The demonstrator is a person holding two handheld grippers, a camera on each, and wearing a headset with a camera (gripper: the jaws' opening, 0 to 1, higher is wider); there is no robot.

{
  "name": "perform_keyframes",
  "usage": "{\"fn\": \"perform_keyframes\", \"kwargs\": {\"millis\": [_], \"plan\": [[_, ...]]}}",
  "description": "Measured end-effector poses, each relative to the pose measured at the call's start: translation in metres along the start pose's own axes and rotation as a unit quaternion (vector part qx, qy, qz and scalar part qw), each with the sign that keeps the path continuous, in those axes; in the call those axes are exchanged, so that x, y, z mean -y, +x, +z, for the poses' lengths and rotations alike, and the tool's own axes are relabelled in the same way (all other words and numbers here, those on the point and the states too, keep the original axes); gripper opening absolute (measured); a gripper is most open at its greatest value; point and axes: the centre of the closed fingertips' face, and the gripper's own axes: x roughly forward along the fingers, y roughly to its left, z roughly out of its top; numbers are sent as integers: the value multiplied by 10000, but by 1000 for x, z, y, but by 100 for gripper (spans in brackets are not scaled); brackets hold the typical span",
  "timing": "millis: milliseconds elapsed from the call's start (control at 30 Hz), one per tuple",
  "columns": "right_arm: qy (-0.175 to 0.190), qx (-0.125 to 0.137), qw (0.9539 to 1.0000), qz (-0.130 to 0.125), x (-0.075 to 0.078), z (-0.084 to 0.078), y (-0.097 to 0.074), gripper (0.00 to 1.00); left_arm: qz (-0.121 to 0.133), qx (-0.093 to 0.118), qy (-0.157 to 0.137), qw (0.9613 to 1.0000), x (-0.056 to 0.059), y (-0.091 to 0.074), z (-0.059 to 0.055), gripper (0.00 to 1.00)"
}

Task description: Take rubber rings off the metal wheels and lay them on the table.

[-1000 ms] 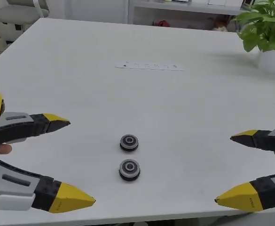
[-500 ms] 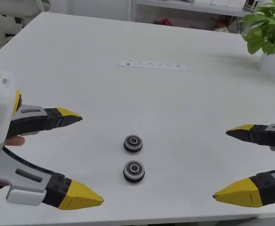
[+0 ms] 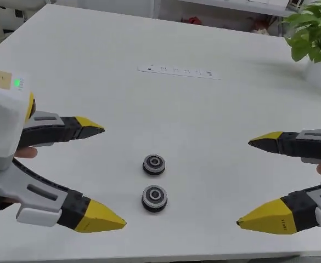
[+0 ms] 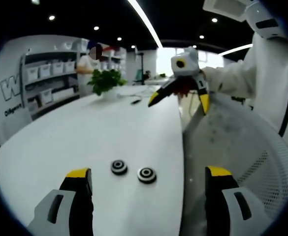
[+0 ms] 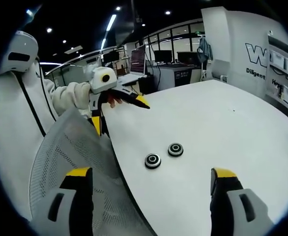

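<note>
While left claw [image 3: 113,176] and right claw [image 3: 243,182] stand wide apart, two metal wheels [image 3: 154,165], silver hubs, black rubber rings [image 3: 155,208] on, white bench [image 3: 204,118].

Potted plant [image 3: 314,33] at far right; white power strip [image 3: 178,72] (lying flat)
</note>
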Motion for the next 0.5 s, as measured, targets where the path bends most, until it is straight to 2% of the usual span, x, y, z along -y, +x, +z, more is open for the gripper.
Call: {"fn": "perform_keyframes", "kwargs": {"millis": [233,367,500], "plan": [[-158,9,9998,93,5,5,8,92,-111,93,73,9999,-5,8,6,95],[-226,84,9996,136,8,13,12,90,-152,136,110,9997,-7,14,8,94],[-351,154,9989,255,11,26,24,89,-301,221,143,9992,-9,22,13,88]]}}
